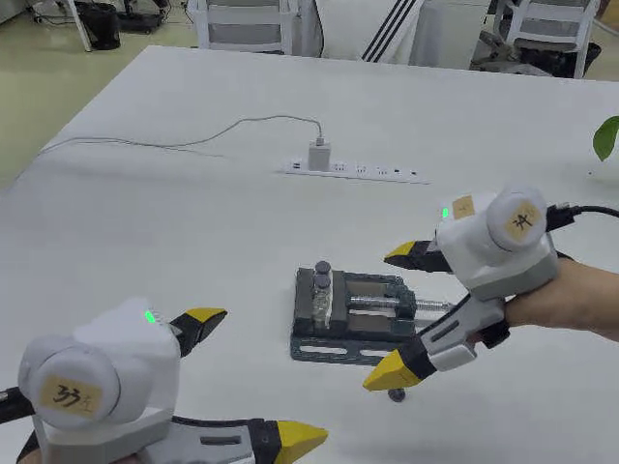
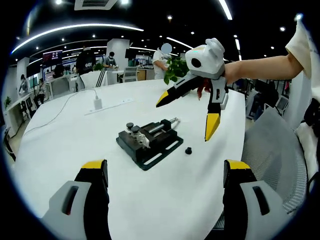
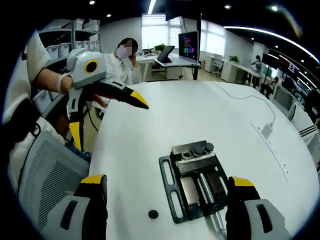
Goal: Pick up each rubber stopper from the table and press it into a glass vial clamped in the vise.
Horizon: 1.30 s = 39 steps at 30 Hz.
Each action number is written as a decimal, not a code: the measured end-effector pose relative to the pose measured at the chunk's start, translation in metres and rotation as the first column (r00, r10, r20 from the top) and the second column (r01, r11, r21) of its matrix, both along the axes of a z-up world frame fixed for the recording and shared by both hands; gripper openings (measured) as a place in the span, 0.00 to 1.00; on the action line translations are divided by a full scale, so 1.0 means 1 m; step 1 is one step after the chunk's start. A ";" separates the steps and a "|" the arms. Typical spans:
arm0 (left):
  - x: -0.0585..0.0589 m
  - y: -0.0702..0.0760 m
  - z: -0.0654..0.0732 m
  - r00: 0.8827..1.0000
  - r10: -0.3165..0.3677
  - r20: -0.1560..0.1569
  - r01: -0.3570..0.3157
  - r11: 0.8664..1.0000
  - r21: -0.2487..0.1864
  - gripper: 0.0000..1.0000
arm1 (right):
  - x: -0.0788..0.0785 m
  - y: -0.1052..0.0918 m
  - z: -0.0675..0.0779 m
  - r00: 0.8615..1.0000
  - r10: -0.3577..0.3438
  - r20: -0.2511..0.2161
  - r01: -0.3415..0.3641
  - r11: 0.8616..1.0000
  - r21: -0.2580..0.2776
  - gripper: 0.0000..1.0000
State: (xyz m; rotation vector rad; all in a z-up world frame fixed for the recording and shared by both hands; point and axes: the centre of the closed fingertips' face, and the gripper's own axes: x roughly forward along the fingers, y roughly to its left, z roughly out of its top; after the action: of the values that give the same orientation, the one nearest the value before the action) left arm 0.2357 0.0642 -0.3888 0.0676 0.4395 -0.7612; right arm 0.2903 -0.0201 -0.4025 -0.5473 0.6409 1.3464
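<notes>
A dark vise [image 1: 353, 324] stands mid-table with small glass vials [image 1: 322, 288] clamped in a row between its jaws; at least two carry dark stoppers [image 3: 200, 148]. One loose black rubber stopper [image 1: 396, 393] lies on the table just in front of the vise, also seen as the stopper [image 2: 188, 150] and the stopper [image 3: 153, 214]. My right gripper [image 1: 391, 315] hovers open above the vise's right side, holding nothing. My left gripper [image 1: 253, 377] is open and empty at the near left, well short of the vise [image 2: 147, 142].
A white power strip [image 1: 353, 171] with a charger [image 1: 318, 155] and a trailing cable lies further back on the table. A green leaf [image 1: 605, 137] shows at the right edge. A mesh chair [image 3: 50, 175] stands by the table's near edge.
</notes>
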 end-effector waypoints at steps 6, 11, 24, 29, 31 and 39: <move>0.000 -0.002 -0.002 1.000 -0.013 -0.004 0.013 1.000 0.005 0.95 | -0.012 -0.017 0.003 0.999 -0.048 0.001 0.048 0.998 0.031 0.99; 0.000 -0.007 -0.005 0.999 -0.040 -0.008 0.040 0.999 0.016 0.95 | -0.023 -0.037 -0.004 0.995 -0.096 -0.012 0.097 0.995 0.039 0.99; 0.001 -0.033 -0.015 0.985 -0.173 -0.019 0.173 0.982 0.073 0.93 | -0.049 -0.080 -0.018 0.981 -0.193 -0.029 0.194 0.980 0.036 0.99; 0.004 -0.046 -0.018 0.970 -0.241 -0.030 0.243 0.965 0.103 0.88 | -0.053 -0.095 -0.019 0.969 -0.243 -0.043 0.245 0.969 0.042 0.98; 0.006 -0.053 -0.019 0.961 -0.274 -0.032 0.276 0.954 0.115 0.85 | -0.056 -0.099 -0.019 0.967 -0.251 -0.037 0.253 0.966 0.052 0.97; 0.015 -0.084 -0.023 0.888 -0.456 -0.065 0.457 0.855 0.246 0.67 | -0.069 -0.108 -0.019 0.952 -0.299 -0.068 0.304 0.949 0.083 0.96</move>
State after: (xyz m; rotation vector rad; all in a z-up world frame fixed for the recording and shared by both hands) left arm 0.2509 -0.0195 -0.4119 0.4255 0.5328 -1.1713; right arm 0.2212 -0.1279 -0.4213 -0.3224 0.6739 1.0977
